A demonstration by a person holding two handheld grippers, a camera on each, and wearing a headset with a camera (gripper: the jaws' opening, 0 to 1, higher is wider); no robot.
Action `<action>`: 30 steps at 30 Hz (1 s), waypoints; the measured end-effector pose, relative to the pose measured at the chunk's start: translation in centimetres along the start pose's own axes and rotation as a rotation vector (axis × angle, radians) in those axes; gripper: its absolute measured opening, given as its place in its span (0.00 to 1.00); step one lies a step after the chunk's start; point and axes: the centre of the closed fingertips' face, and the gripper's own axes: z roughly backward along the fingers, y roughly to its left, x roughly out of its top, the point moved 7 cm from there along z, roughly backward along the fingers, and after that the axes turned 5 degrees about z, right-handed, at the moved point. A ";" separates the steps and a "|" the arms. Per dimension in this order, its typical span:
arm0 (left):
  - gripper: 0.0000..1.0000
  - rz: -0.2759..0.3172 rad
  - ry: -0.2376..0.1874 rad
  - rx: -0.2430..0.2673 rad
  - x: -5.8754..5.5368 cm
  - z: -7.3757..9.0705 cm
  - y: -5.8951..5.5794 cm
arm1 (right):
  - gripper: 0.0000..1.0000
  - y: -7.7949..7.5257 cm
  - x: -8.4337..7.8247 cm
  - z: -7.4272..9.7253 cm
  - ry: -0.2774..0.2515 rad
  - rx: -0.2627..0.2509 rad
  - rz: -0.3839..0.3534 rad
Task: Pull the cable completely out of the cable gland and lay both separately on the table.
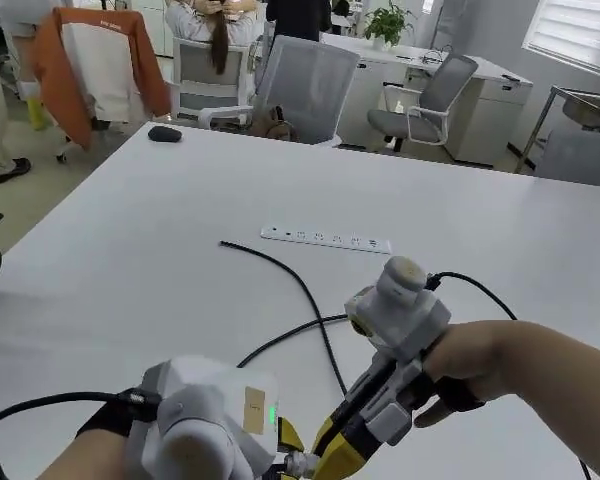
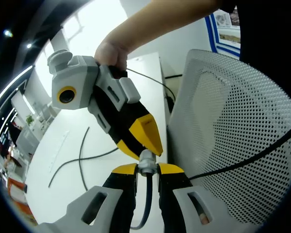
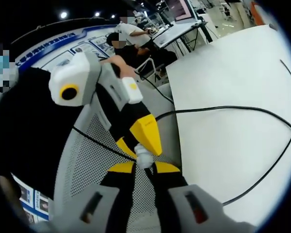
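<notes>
A small grey cable gland [image 1: 298, 463] hangs between both grippers, just off the white table's [image 1: 130, 250] near edge. My left gripper [image 2: 147, 170] is shut around the black cable [image 2: 148, 194] right behind the gland [image 2: 146, 162]. The cable runs back between its jaws. My right gripper [image 3: 144, 167] comes from the opposite side and is shut on the gland [image 3: 144, 158]. The two pairs of yellow tips nearly touch. The rest of the cable [image 1: 310, 300] loops loosely over the table.
A white power strip [image 1: 325, 240] lies mid-table, and a dark mouse [image 1: 164, 134] sits at the far left edge. A grey mesh chair [image 2: 242, 121] stands right below the grippers. Office chairs and seated people are beyond the table.
</notes>
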 end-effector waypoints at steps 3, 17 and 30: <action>0.17 0.011 -0.016 0.006 0.0 0.2 0.2 | 0.12 0.1 0.4 0.1 0.002 -0.001 0.009; 0.17 0.004 -0.015 -0.001 -0.1 0.2 -0.2 | 0.13 0.0 0.8 -0.4 0.049 -0.003 0.019; 0.17 0.042 0.008 -0.009 -0.7 0.0 -0.1 | 0.10 0.3 1.4 -1.1 0.151 -0.078 0.166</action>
